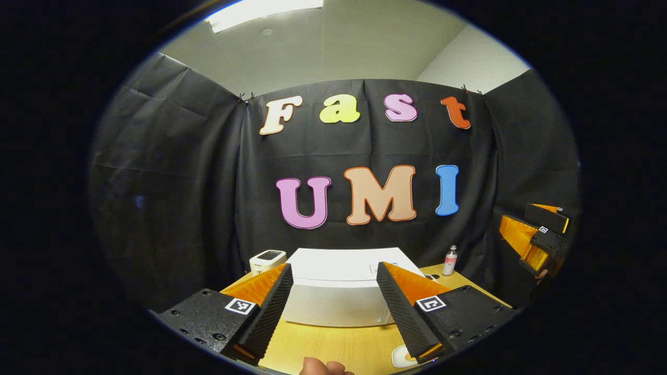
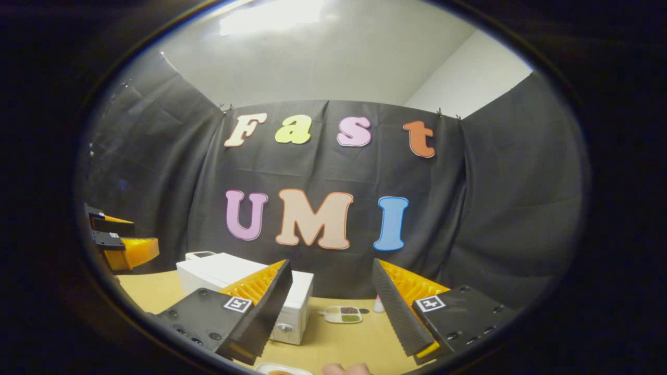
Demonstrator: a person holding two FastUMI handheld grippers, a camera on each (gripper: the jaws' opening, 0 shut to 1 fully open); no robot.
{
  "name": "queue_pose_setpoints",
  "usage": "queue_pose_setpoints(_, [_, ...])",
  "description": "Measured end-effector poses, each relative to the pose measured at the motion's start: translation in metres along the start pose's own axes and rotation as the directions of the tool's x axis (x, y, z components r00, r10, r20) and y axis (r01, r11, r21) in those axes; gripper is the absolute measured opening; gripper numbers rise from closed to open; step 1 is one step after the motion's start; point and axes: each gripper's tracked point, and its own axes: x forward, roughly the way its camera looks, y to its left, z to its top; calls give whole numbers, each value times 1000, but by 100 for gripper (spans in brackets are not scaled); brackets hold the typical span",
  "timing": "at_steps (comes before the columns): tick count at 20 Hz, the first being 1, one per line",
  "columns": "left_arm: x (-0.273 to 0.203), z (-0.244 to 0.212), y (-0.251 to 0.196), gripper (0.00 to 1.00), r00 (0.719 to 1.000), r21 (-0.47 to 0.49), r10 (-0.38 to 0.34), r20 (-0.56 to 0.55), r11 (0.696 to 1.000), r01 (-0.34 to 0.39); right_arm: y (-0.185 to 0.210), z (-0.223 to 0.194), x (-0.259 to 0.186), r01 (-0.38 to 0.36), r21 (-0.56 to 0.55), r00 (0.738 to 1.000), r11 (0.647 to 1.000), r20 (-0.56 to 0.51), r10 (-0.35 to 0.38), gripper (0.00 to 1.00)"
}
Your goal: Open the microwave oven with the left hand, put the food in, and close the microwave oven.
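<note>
A wooden table [image 1: 333, 346] is seen beneath both pairs of fingers, and on it stands the white microwave oven [image 1: 338, 291], its door closed. In the left gripper view the oven is framed straight ahead, between and beyond the two fingers; in the right gripper view it [image 2: 229, 273] is found behind the left-hand finger, with a round knob low on its front. No brand or readable writing can be made out on the oven. A small white device with a dark screen [image 1: 267, 259] is placed just beyond the left-hand finger in the left gripper view; its label is too small to be read. A small bottle with a pinkish label [image 1: 449, 260] is seen beyond the right-hand finger there, its writing illegible. A divided food tray [image 2: 342, 314] with dark and green portions is shown between the fingers in the right gripper view, on the table beside the oven. The left gripper [image 1: 336, 317] is held with fingers spread wide, nothing between them. The right gripper [image 2: 331, 317] is likewise spread apart and empty. Square black-and-white markers are carried on each finger.
</note>
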Motion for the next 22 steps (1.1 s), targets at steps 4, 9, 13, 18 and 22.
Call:
queue_pose_setpoints(4, [3, 0, 1, 99, 1000, -1, 5, -3, 1000, -5, 1, -1, 1, -7, -7, 1000, 1000, -3, 7, 96])
queue_pose_setpoints(9, [6, -6, 0, 99, 1000, 4, 7, -12, 1000, -7, 1, -2, 3, -8, -5, 1000, 1000, -3, 8, 96])
queue_pose_setpoints(13, [10, -9, -2, 96, 1000, 6, 9, -17, 1000, -8, 0, -3, 7, -6, 5, 1000, 1000, -6, 6, 96])
queue_pose_setpoints(18, [20, -23, -5, 96, 999, 13, 6, -42, 1000, -5, -2, -1, 13, 0, 3, 1000, 1000, 3, 0, 96])
queue_pose_setpoints(22, [31, -46, -17, 96, 997, -6, -10, -82, 1000, 10, -9, -4, 14, 9, -1, 1000, 1000, -2, -9, 96])
